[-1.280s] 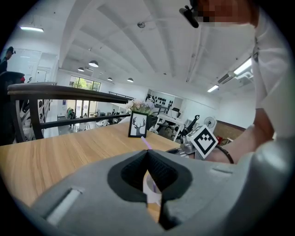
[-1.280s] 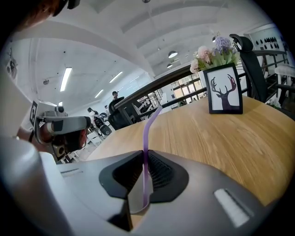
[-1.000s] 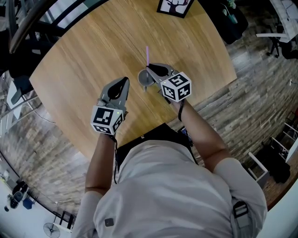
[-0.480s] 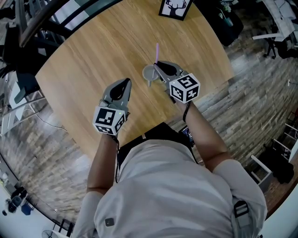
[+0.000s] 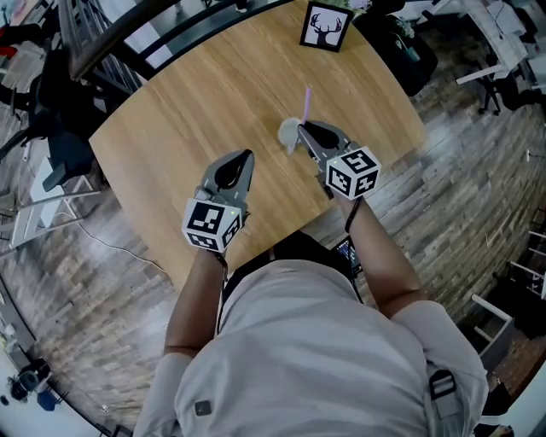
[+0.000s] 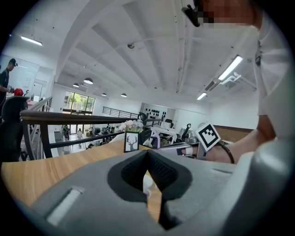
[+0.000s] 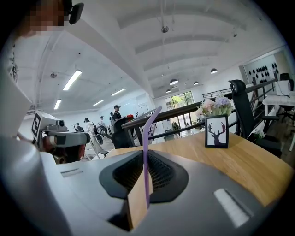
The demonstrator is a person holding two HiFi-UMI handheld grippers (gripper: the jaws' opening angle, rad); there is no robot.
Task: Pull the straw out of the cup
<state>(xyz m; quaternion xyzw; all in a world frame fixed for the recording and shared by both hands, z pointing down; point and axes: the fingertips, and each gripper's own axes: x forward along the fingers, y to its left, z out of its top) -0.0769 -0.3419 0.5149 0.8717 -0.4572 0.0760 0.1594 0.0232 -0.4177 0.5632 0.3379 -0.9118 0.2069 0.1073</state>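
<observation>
The right gripper (image 5: 304, 126) is closed tight on the purple straw (image 5: 306, 102). In the right gripper view the jaws press on its shaft from both sides. The bent upper part of the straw rises above the jaw tips. Its lower end hangs free in the gap behind them, with bare wood of the table (image 5: 196, 94) showing beneath it. The straw is therefore outside the grey cup (image 5: 288, 133) and is held in the air over the tabletop. From the head view it points toward 12 o'clock from the gripper tips. The cup stands upright on the table just beside those tips, at about their 9 o'clock. Its open mouth faces up, and only a plain grey inside can be made out; I cannot tell whether it holds any liquid. The left gripper (image 5: 247, 154) hovers at roughly 7 o'clock from the cup, apart from it, with its nose aimed toward 1 o'clock. Its jaws meet at the tips and grip nothing, and a pale shape shows through the slit behind them. At the far edge of the table, near 12 o'clock, a small framed deer picture (image 5: 325, 26) stands upright. A bunch of pale flowers (image 7: 215, 106) sits right behind it in the right gripper view.
</observation>
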